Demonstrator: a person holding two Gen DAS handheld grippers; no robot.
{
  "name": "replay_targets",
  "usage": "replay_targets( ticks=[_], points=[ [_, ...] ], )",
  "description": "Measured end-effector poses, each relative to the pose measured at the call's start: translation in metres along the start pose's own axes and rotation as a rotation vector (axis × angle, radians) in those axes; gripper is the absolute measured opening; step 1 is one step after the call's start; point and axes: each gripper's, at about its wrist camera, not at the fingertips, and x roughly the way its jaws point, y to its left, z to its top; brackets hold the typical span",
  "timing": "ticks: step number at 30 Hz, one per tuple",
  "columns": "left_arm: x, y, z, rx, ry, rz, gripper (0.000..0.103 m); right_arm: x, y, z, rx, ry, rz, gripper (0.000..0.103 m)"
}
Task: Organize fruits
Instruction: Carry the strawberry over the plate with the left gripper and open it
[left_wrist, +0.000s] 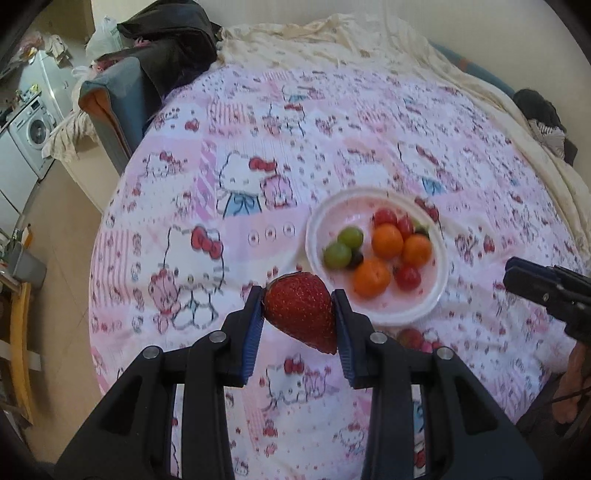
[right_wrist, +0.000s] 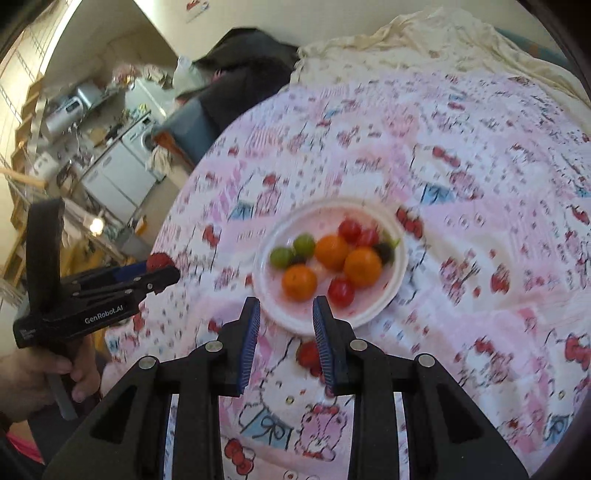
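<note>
Plate (left_wrist: 376, 317) lies right of frame centre on the bedspread (left_wrist: 236, 122), fruit inside; washer (left_wrist: 31, 134) far left.

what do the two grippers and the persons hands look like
Both are black plastic tools whose jaws carry ribbed blue pads, with round silver pins at the linkage joints. The left gripper shows white "GenRobot.AI" lettering on its body in the right wrist view. The right gripper matches it. A bare left hand grips the handle.

A cartoon-print bedspread (left_wrist: 258, 122) carries a white plate (left_wrist: 376, 314) and a loose strawberry (right_wrist: 308, 353).
</note>
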Motion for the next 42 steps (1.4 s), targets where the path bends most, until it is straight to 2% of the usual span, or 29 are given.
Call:
replay_targets(
  ticks=[6,12,20,29,34,40,42],
  points=[
    [0.015,-0.011,0.024,0.03,0.004,-0.002,0.032,0.001,-0.018,0.033,0.024,-0.034,-0.013,0.031],
    [0.037,-0.023,0.042,0.072,0.01,-0.003,0.032,0.022,-0.039,0.052,0.039,-0.011,-0.023,0.031],
    [0.077,-0.037,0.05,0.103,0.043,-0.01,0.032,0.057,-0.057,0.06,0.054,0.045,-0.035,0.031],
    [0.111,-0.048,0.039,0.142,0.106,-0.06,0.032,0.1,-0.069,0.057,0.114,0.142,0.018,0.031],
    [0.119,-0.047,0.048,0.143,0.095,-0.054,0.032,0.119,-0.064,0.067,0.09,0.151,0.022,0.031],
    [0.135,-0.049,0.057,0.128,0.11,-0.07,0.032,0.136,-0.072,0.071,0.129,0.169,0.035,0.031],
    [0.138,-0.052,0.057,0.128,0.119,-0.085,0.032,0.136,-0.076,0.071,0.146,0.164,0.047,0.034]
  ],
)
